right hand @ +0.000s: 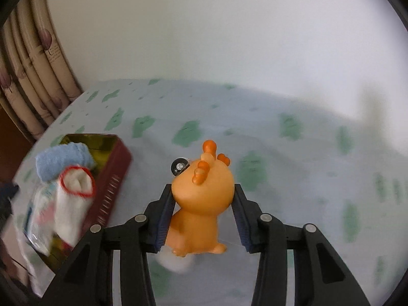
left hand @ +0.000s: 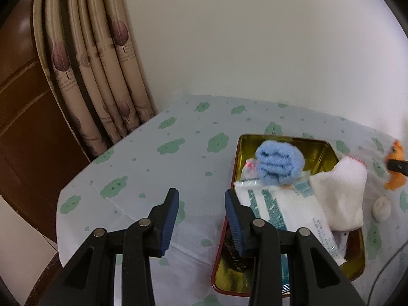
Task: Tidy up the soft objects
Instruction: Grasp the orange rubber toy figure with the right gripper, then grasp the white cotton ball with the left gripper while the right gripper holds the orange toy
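My right gripper (right hand: 203, 186) is shut on an orange soft animal toy (right hand: 204, 193), with the pads pressed against both sides of its head. The toy hangs above the cloth, right of a red and gold tin (right hand: 112, 178). The left wrist view catches the toy (left hand: 395, 168) at its right edge. The tin (left hand: 280, 137) holds a rolled blue sock (left hand: 279, 163), a white sock with red trim (left hand: 341, 191) and a tissue packet (left hand: 293, 209). My left gripper (left hand: 201, 193) is open and empty, hovering at the tin's near left side.
A pale tablecloth with green blotches (left hand: 153, 168) covers the table, which ends at the left by a patterned curtain (left hand: 97, 63). A plain wall stands behind. A small white round object (left hand: 381, 207) lies on the cloth right of the tin, below the held toy.
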`<state>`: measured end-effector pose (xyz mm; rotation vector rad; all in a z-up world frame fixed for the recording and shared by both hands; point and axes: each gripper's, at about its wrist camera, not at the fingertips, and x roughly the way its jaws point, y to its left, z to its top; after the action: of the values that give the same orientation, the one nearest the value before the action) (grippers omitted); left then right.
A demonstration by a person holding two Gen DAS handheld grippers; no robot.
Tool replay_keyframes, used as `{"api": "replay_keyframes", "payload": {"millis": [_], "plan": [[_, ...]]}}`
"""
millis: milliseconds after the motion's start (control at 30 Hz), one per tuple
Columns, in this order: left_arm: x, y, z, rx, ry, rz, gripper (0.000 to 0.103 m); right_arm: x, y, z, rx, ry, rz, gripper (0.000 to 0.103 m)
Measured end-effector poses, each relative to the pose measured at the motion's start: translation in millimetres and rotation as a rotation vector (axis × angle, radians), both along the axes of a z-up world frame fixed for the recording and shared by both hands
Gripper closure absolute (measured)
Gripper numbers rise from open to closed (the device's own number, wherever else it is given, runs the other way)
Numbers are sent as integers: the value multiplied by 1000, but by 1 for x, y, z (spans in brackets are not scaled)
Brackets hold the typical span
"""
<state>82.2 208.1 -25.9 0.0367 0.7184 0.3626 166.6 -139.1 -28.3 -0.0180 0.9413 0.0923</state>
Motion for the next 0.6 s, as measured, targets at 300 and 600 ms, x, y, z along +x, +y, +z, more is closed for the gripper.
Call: {"api": "replay_keyframes", "payload": {"millis": [300,600], "plan": [[-7,-73,33,-25,9,-257,65,-56,-64,-16,-151,-99,-117,62],[13,-175,23,-180,146,-508,65,-87,-119,-34,-98,-120,-263,61]]}}
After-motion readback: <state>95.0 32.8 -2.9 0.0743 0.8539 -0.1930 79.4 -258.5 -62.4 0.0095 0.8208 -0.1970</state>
